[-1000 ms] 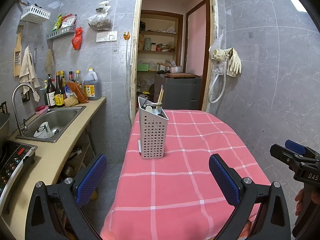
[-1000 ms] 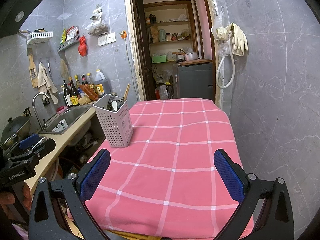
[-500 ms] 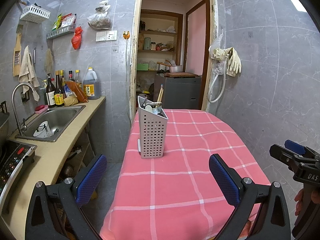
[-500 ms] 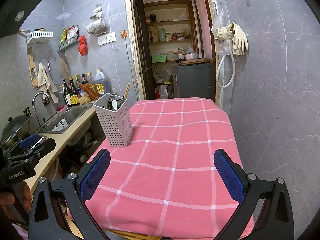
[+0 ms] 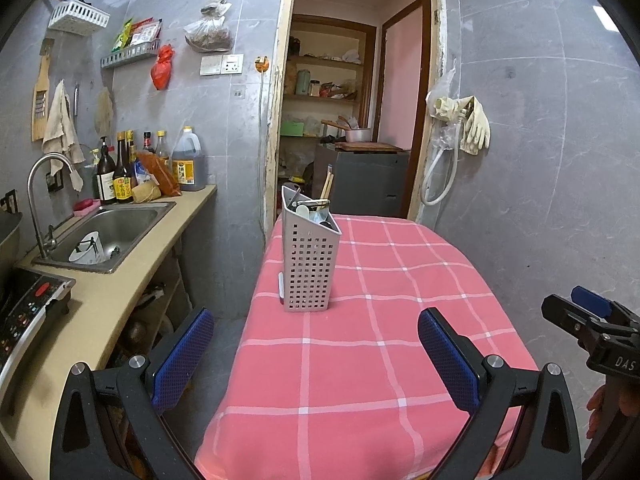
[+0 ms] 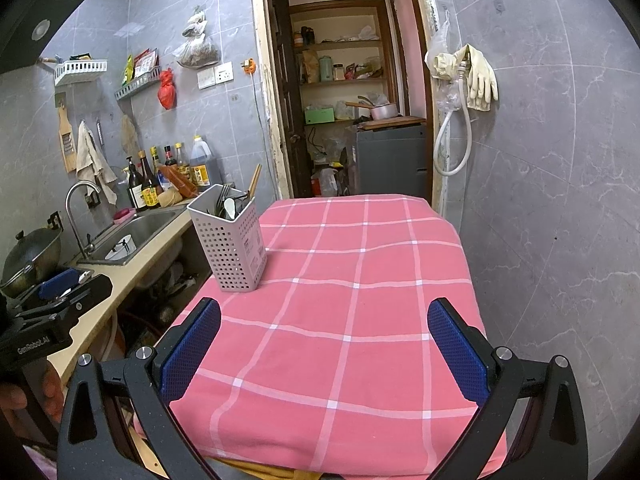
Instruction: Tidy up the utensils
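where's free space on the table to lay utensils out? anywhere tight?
Most of the pink tablecloth is bare: the whole stretch right of the utensil holder out to the wall-side edge, and the near part in front of both open grippers (left, right). Crowded only at the far-left corner, where the holder stands near the edge beside the counter.

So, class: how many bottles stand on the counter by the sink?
6: a row at the counter's back behind the sink: pump bottle, three slim dark bottles, a fourth partly hidden, and a big jug at the right end. More may be hidden.
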Demonstrator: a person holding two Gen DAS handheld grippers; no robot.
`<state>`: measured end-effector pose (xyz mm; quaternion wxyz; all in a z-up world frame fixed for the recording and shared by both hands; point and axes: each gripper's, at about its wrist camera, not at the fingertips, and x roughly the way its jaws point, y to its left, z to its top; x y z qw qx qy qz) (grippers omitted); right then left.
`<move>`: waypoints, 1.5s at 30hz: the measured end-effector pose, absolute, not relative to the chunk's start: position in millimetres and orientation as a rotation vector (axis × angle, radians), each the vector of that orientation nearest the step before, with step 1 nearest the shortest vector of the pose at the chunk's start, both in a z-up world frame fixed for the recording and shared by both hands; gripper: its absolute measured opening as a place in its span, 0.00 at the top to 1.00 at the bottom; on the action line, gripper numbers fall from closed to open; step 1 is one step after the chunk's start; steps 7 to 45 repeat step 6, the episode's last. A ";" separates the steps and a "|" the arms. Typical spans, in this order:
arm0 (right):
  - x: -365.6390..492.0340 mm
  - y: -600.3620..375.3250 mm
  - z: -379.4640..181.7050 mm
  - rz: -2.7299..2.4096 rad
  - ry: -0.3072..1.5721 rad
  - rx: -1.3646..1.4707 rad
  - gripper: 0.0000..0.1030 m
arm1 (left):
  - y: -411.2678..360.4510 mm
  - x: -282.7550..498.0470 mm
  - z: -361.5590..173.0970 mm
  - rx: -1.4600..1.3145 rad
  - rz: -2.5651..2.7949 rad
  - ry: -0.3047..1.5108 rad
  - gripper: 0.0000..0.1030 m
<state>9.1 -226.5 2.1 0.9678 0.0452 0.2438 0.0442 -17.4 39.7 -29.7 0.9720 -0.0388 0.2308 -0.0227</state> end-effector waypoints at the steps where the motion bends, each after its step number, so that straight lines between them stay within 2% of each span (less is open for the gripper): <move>1: 9.0 -226.3 2.0 0.090 0.493 0.092 0.01 | 39.7 -18.1 -30.5 -0.078 -0.046 0.469 0.00; 45: 9.7 -226.7 2.8 0.089 0.494 0.090 0.01 | 39.3 -16.6 -30.1 -0.077 -0.053 0.476 0.00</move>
